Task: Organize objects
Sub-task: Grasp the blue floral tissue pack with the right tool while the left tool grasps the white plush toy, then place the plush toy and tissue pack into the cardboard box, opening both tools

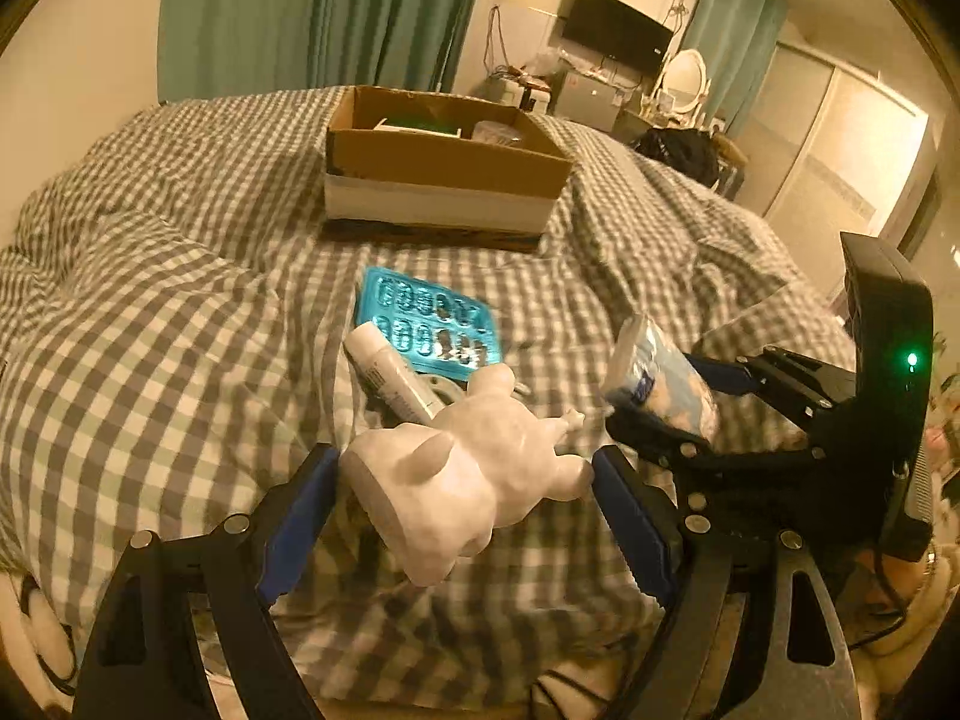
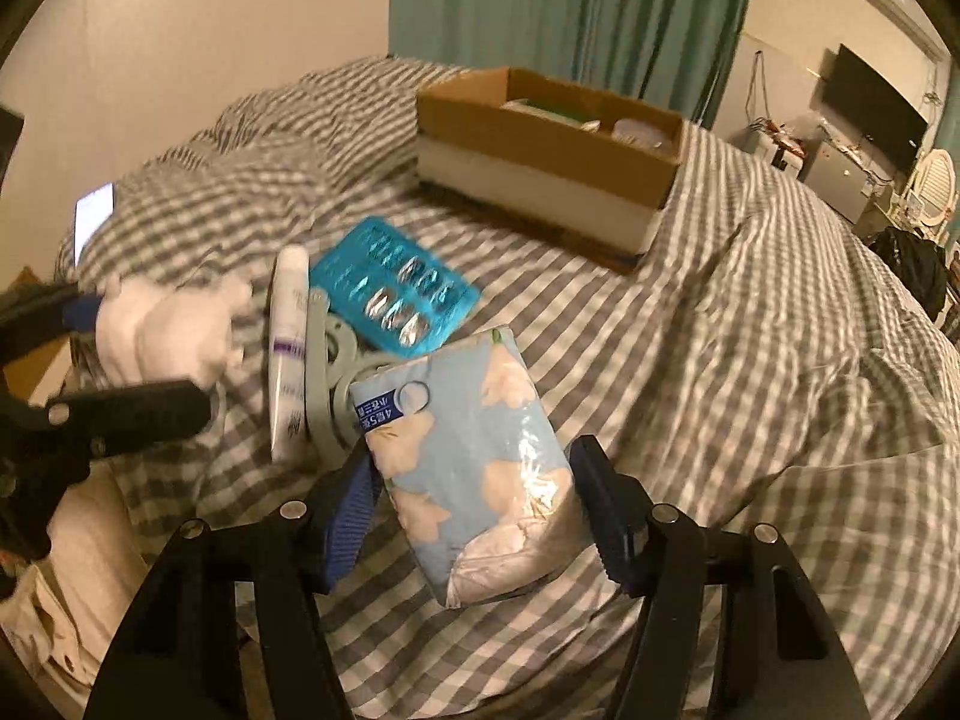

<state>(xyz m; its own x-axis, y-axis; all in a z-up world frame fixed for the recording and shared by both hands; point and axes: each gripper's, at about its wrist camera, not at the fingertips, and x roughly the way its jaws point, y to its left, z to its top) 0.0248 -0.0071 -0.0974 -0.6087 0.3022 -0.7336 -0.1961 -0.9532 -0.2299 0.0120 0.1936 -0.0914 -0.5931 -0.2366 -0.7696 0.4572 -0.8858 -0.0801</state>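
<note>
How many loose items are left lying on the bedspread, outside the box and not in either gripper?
3, clustered before the cardboard box: the blue blister pack, the white tube beside it, and a grey ringed object partly hidden between them. More may lie underneath.

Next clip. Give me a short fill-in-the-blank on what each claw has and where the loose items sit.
1. The left claw grips a white ____.
2. The right claw grips a pale blue flowered pack of ____.
3. The teal blister pack lies on the checked ____, short of the cardboard box.
4. The white tube lies right beside a pair of grey ____.

Missing words: figurine; tissues; bedcover; scissors
</note>
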